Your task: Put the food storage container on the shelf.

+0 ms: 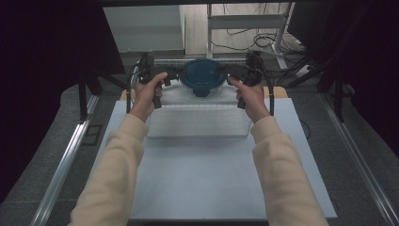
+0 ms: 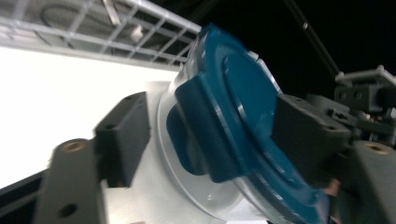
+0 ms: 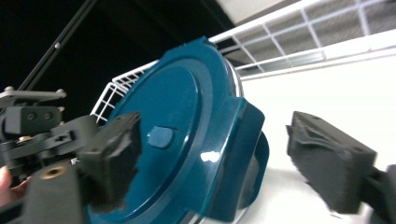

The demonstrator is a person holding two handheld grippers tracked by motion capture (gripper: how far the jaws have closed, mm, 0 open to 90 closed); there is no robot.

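A round clear container with a dark blue lid stands at the far end of a white wire basket. My left gripper is at the lid's left edge and my right gripper at its right edge. In the left gripper view the jaws straddle a blue side latch; one pad lies against the lid top and the other stands off the bowl, so the gripper is open. In the right gripper view the jaws stand wide around the opposite latch, with the right pad well clear of it.
The basket rests on a pale table with bare surface in front of it. Both sleeved forearms reach over the table. Metal rails run along both sides, and a stand with cables is behind the basket.
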